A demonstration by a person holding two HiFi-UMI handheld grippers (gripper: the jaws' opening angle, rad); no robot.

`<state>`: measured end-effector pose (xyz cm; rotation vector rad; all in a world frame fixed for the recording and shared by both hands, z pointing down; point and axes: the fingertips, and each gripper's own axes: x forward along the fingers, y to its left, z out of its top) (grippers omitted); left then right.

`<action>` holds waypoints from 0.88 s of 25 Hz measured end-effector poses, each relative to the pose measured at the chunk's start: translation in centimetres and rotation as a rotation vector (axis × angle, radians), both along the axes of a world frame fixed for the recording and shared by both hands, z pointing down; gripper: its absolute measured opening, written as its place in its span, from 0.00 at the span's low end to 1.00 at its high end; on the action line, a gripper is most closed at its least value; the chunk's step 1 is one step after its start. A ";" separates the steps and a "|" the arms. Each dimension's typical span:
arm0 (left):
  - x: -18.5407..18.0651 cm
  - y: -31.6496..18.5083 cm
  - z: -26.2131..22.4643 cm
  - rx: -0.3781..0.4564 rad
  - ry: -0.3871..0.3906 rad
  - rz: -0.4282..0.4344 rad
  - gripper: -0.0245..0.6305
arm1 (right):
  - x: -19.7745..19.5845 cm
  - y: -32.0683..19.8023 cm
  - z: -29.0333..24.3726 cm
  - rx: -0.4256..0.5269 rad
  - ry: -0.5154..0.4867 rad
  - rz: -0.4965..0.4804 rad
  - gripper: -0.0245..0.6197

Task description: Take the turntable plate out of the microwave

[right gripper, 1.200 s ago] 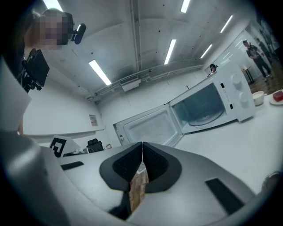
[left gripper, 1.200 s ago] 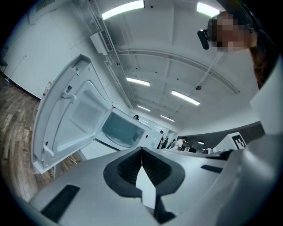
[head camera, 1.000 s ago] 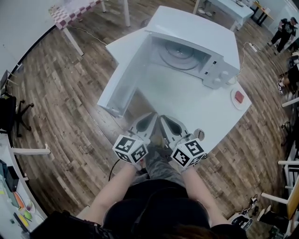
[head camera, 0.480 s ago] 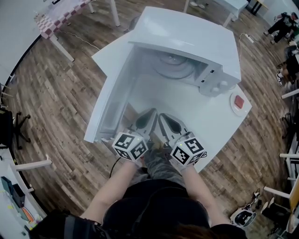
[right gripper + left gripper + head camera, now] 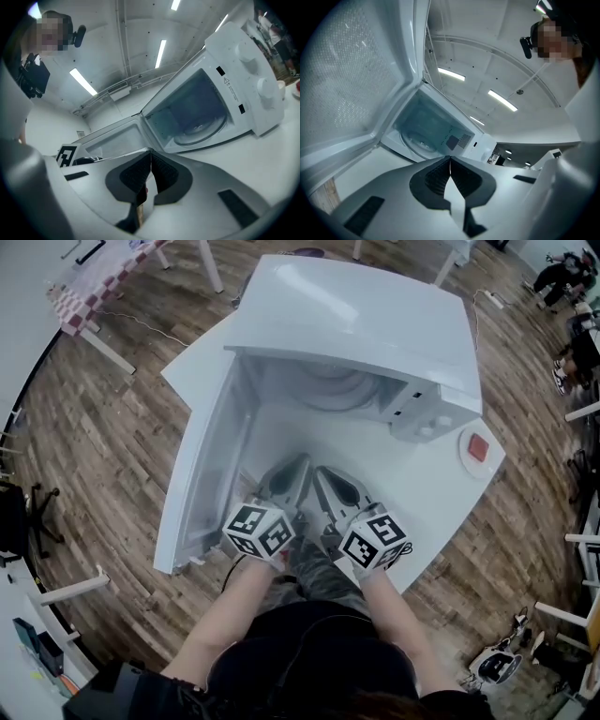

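The white microwave [image 5: 366,324] stands on a white table [image 5: 422,493] with its door [image 5: 202,474] swung open to the left. Inside lies the clear glass turntable plate [image 5: 339,388], partly hidden under the roof; it also shows as the plate [image 5: 416,140] in the left gripper view and the plate [image 5: 201,130] in the right gripper view. My left gripper [image 5: 292,470] and right gripper [image 5: 326,479] sit side by side over the table's near edge, in front of the cavity and short of it. Left gripper [image 5: 450,160] and right gripper [image 5: 151,153] are both shut with nothing between the jaws.
A small white dish with a red item [image 5: 478,448] sits on the table right of the microwave's control knobs [image 5: 427,427]. The open door [image 5: 347,93] walls off the left side. A checkered table [image 5: 94,282] and an office chair [image 5: 19,512] stand on the wooden floor.
Both grippers have moved forward together over the table edge toward the open microwave, which now looms larger and nearer. Both have stayed shut.
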<state>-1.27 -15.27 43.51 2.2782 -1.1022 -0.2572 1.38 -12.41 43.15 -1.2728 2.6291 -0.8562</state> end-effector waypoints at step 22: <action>0.5 -6.1 2.2 -0.049 0.050 -0.040 0.06 | 1.7 -5.2 3.3 -0.067 0.040 0.053 0.07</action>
